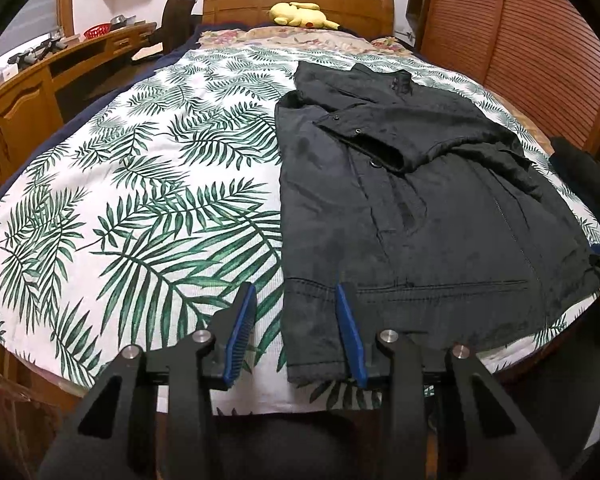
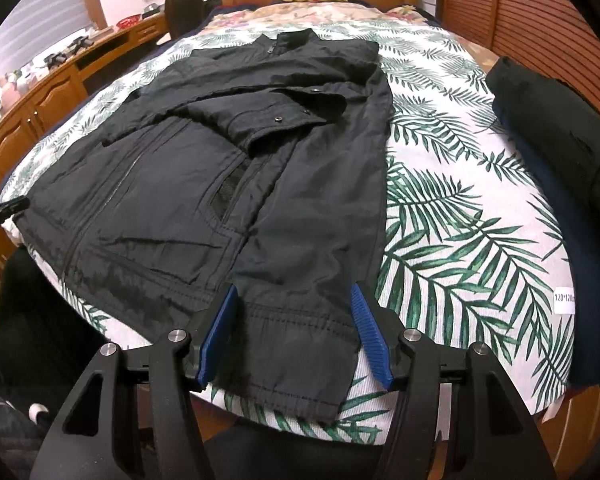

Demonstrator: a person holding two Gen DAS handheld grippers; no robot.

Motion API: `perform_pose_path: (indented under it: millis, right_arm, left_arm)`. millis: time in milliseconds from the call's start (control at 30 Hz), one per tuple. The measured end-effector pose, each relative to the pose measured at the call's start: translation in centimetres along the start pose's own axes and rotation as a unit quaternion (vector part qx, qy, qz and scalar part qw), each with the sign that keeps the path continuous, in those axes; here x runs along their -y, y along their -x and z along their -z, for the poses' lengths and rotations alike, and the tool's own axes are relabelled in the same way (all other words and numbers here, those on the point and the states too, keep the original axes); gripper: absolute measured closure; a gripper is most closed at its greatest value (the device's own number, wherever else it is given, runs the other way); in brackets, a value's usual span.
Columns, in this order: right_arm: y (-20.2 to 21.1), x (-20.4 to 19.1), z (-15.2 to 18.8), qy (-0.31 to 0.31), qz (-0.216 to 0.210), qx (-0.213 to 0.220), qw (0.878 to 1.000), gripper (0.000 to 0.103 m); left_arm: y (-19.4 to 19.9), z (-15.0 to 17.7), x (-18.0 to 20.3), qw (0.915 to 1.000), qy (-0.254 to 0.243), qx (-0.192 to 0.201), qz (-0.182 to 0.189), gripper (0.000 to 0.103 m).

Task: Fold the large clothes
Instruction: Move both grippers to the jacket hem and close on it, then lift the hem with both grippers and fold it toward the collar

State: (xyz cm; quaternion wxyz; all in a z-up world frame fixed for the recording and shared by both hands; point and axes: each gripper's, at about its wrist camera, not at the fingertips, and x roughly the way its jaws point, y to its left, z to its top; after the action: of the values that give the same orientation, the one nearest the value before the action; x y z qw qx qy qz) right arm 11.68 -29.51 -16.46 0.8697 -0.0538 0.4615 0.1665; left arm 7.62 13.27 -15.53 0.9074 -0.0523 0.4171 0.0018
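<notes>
At the foot edge of the bed (image 1: 100,208), the left gripper (image 1: 296,332) has its blue jaws spread astride the jacket's near hem corner, with nothing pinched. The right gripper (image 2: 294,334) likewise straddles the hem at the jacket's other near corner, jaws spread and not pressing the cloth. The black jacket (image 2: 228,184) lies front-up along the middle of the bed, hem at the foot edge and collar towards the headboard, its sleeves (image 2: 268,108) already folded across the chest. It looks padded, soft and limp, fairly bulky but probably not heavy, with a smooth shell that may slide; the stitched hem band (image 2: 288,320) at each near corner seems the firmest place to take hold. Near the bed's right edge lies a stack of dark folded clothes (image 2: 548,168), beside a small white label (image 2: 565,302) that seems to read "120*120cm". Far off, a yellow plush toy (image 1: 300,14) rests at the headboard.
</notes>
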Motion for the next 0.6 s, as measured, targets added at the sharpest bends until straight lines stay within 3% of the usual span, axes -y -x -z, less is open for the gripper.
perform_pose_path:
  millis: [167, 233, 400, 500, 600]
  right_arm:
    - [-0.5, -0.1, 0.3, 0.005, 0.001, 0.002, 1.000, 0.043]
    - [-0.5, -0.2, 0.5, 0.008, 0.004, 0.005, 1.000, 0.043]
    - [-0.4, -0.6, 0.4, 0.022, 0.009, -0.010, 1.000, 0.044]
    - [-0.3, -0.8, 0.5, 0.027, 0.009, -0.009, 1.000, 0.045]
    - [0.1, -0.8, 0.6, 0.031, 0.019, -0.002, 0.999, 0.071]
  left_arm:
    - [-0.1, 0.1, 0.1, 1.0000, -0.002, 0.001, 0.002, 0.064]
    - [0.1, 0.5, 0.1, 0.9998, -0.002, 0.001, 0.018, 0.065]
    - [0.4, 1.3, 0.4, 0.9995, -0.004, 0.003, 0.032, 0.073]
    - [0.6, 1.4, 0.5, 0.9995, -0.004, 0.005, 0.032, 0.086]
    - [1.3, 1.1, 0.5, 0.9993, -0.003, 0.015, 0.035, 0.097]
